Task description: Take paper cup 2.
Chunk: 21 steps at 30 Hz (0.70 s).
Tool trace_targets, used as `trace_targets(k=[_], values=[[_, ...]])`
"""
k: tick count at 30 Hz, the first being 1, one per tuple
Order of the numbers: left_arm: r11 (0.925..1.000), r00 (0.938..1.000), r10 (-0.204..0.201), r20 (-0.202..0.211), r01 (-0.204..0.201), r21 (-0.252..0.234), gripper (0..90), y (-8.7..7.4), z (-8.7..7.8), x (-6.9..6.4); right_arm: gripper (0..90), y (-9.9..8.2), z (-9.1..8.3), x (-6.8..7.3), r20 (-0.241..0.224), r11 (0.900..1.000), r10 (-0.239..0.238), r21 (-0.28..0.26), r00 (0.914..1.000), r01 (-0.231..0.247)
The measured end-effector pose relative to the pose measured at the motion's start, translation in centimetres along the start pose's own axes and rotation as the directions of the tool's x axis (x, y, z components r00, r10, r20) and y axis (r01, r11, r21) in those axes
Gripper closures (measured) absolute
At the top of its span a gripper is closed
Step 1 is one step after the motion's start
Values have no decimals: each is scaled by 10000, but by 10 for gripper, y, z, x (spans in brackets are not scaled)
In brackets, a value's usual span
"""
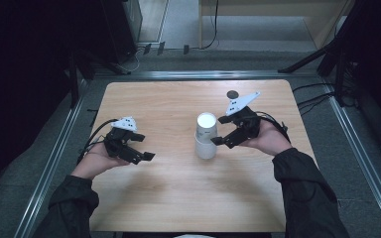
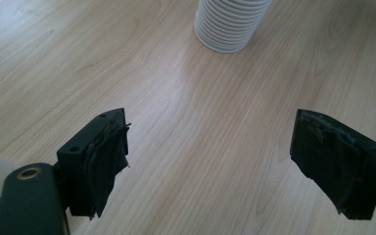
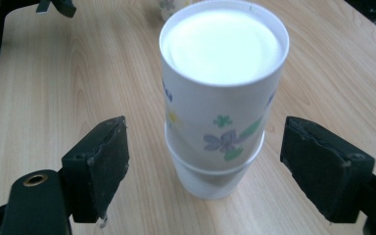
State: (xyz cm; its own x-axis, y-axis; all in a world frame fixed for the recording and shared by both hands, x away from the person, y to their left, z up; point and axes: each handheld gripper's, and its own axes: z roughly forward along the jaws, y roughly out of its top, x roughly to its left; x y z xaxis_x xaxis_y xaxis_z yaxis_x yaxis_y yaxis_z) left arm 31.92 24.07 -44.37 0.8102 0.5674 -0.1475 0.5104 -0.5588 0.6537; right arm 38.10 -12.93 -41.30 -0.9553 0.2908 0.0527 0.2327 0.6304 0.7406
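Cup stack between open right claw

We are seeing a wooden table sitting on a grey floor (metal rails are running along its sides). A small dark disc is lying near the table's far edge.

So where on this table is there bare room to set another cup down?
The table is bare along its near edge, between the sleeves, and across the far left corner. It is crowded mid-right: the stacked paper cups stand at the right claw, with a small dark disc behind.
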Motion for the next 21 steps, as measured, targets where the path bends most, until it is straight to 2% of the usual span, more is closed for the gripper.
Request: trace_targets(k=[9, 14, 21], values=[[9998, 9996, 135, 255, -132, -125, 143, 1, 5, -5, 184, 13, 12, -7, -157, 9999, 33, 123, 9999, -31], [9998, 9993, 205, 297, -204, -18, 143, 1, 8, -5, 198, 22, 18, -10, -127, 9998, -40, 202, 9999, 42], [9998, 9994, 210, 292, -211, 20, 143, 0, 9, -4, 310, 26, 20, -10, -175, 9997, -11, 253, 9998, 16]])
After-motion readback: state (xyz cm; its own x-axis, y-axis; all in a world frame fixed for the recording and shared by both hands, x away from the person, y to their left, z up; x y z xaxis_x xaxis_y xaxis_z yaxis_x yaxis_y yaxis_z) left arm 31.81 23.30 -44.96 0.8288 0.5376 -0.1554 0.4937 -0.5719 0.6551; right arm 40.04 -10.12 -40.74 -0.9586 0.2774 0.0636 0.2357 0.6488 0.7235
